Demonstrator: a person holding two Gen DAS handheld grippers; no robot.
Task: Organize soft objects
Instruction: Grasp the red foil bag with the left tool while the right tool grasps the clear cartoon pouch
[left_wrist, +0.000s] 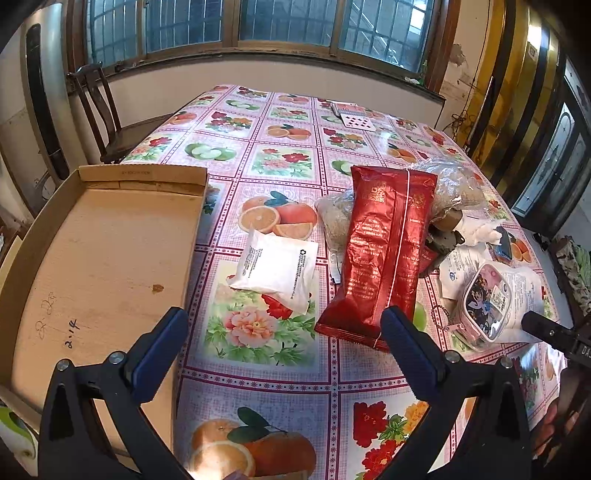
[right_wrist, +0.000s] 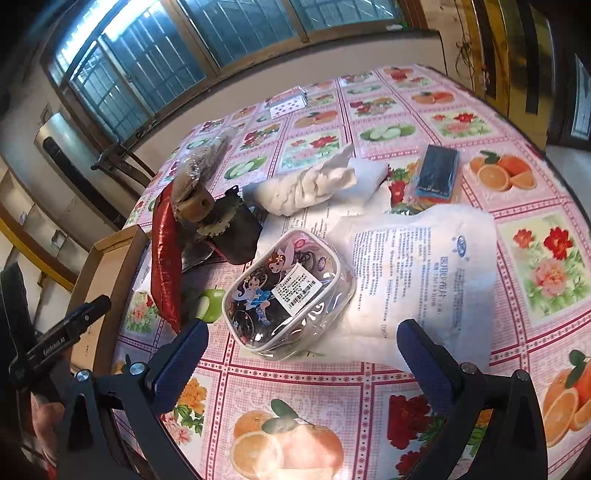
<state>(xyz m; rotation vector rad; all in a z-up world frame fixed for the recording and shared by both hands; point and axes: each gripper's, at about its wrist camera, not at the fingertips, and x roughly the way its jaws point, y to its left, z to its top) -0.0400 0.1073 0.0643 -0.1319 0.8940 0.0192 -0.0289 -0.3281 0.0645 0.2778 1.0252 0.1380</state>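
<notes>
Glossy red foil pack (left_wrist: 380, 254), matt cardboard tray (left_wrist: 99, 236), shiny vinyl tablecloth (left_wrist: 266, 373).

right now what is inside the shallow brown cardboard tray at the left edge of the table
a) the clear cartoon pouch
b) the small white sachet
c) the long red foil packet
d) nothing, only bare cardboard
d: the shallow brown cardboard tray shows only bare cardboard with scribbles and a stain.
</notes>
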